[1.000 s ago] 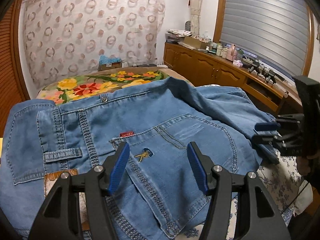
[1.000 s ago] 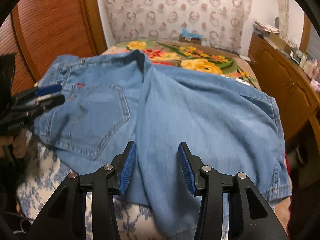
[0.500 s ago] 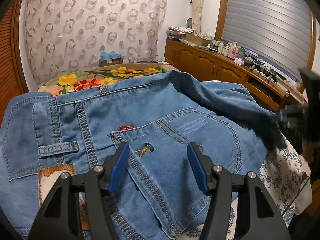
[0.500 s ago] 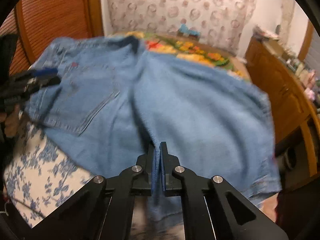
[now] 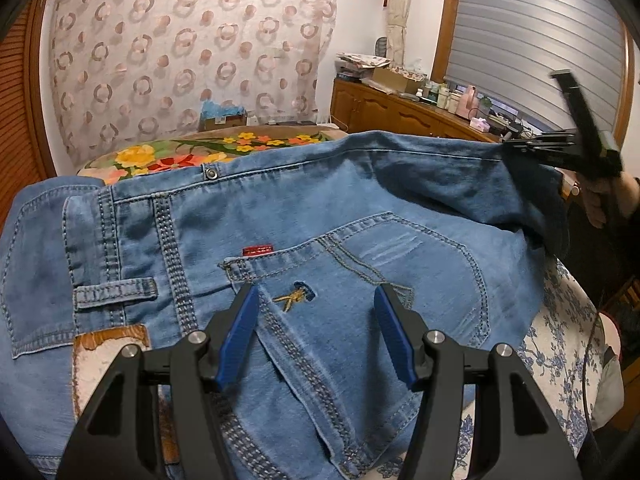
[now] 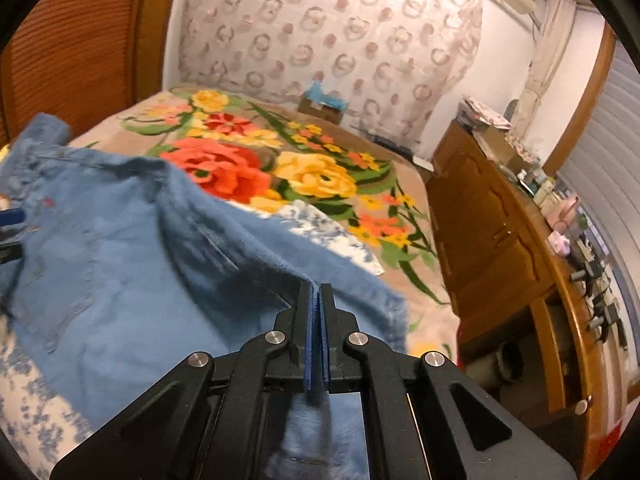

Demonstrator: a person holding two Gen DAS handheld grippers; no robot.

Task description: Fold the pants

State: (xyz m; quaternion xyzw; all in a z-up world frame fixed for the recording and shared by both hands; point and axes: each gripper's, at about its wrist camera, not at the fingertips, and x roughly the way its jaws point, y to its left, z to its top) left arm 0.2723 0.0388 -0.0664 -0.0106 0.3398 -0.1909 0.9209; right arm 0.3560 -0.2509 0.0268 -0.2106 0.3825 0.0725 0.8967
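Observation:
Blue denim pants (image 5: pixel 320 216) lie across a bed, waistband to the left, back pocket up. My left gripper (image 5: pixel 316 320) hovers open over the back pocket (image 5: pixel 360 280), nothing between its blue pads. My right gripper (image 6: pixel 316 300) is shut on a leg of the pants (image 6: pixel 180 280), and the cloth hangs down through its jaws. In the left wrist view the right gripper (image 5: pixel 508 148) holds that leg lifted at the far right, with a hand behind it. The lifted leg folds over towards the waistband side.
A floral blanket (image 6: pixel 256 168) covers the far half of the bed, and a blue-flowered white sheet (image 5: pixel 560 340) shows at the near right edge. A wooden cabinet (image 6: pixel 492 232) with clutter on top runs along the right. A patterned curtain (image 5: pixel 180 60) hangs behind.
My right gripper shut on the pant leg and lifted it up and across, uncovering the floral blanket. My left gripper stayed open over the back pocket.

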